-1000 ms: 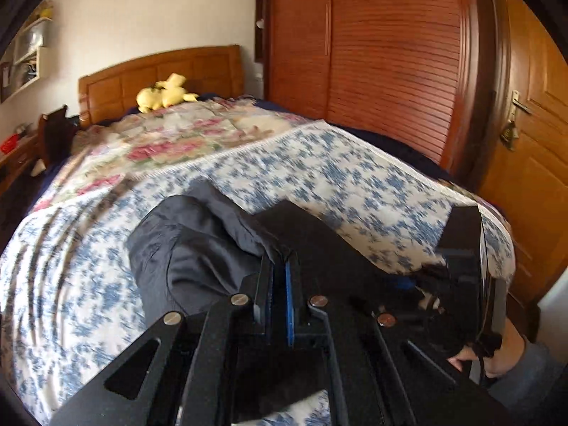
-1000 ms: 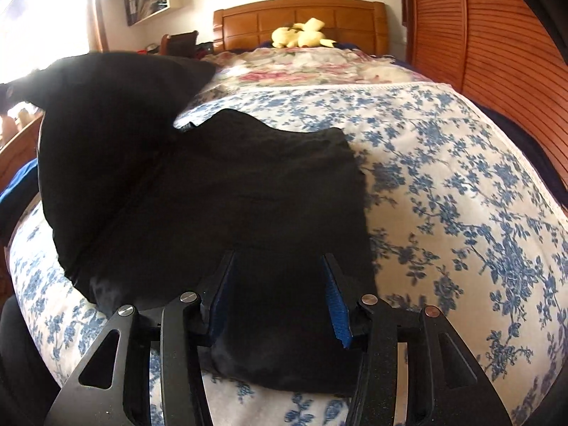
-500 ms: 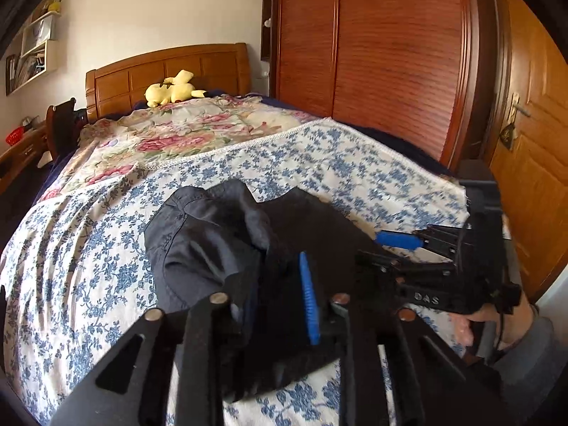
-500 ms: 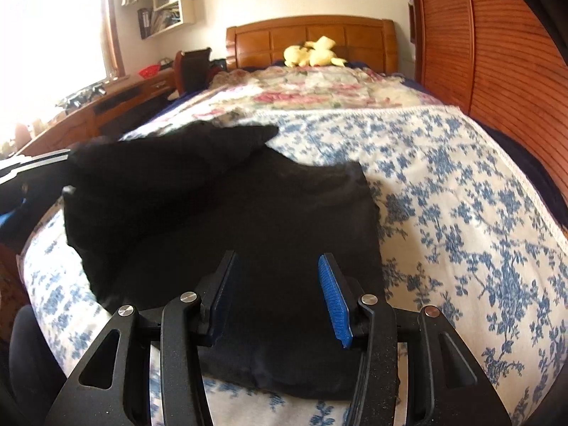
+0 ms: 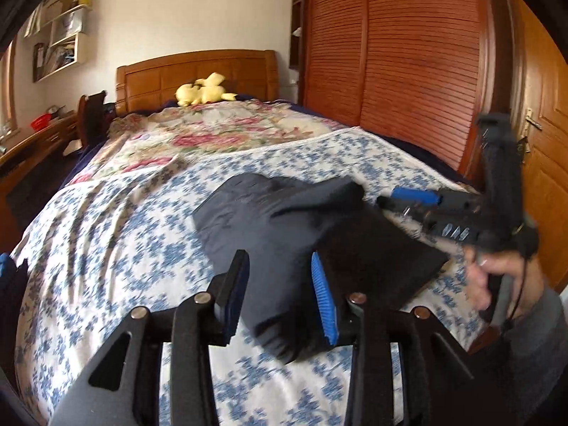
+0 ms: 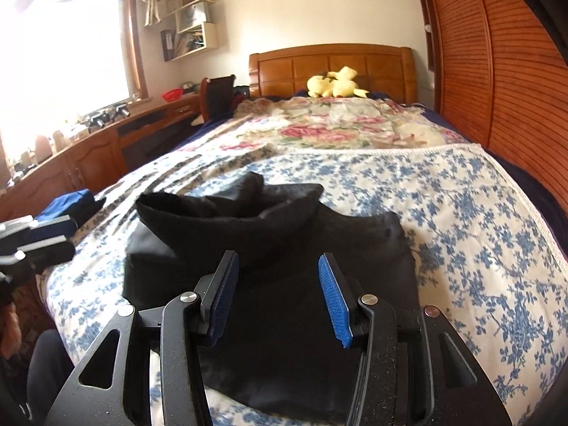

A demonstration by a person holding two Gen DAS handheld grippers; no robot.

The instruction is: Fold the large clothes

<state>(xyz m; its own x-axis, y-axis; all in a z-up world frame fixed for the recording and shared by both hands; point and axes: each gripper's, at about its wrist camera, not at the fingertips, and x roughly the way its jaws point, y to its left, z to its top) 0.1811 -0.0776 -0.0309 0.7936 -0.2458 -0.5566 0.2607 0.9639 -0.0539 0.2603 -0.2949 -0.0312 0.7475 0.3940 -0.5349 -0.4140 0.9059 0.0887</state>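
Landmark: dark, soft, part-folded fabric garment, lying on the blue-flowered white bed cover near the foot of the bed.

Left of garment: folded blue cloth at the cover's edge, apart from the garment.

Left gripper: blue-padded fingers apart, nothing between them; it hovers over the garment's near left edge.

Garment state: lower layer lies flat; an upper flap is doubled over it and stands puffed, with raised corners, not pressed down.

Right gripper: fingers apart, empty, above the flat near part of the garment.

Beyond garment: pink-flowered quilt, then a yellow plush toy at the wooden headboard.

Right of garment: bare flowered cover, then a slatted wooden wardrobe.

Risk 1: the loose flap may spring open or slide, since neither gripper holds it.

Risk 2: a pinch through both layers would drag the lower layer and skew the fold.

Risk 3: the garment lies near the bed's foot; a pull toward the person could tip it over the edge.
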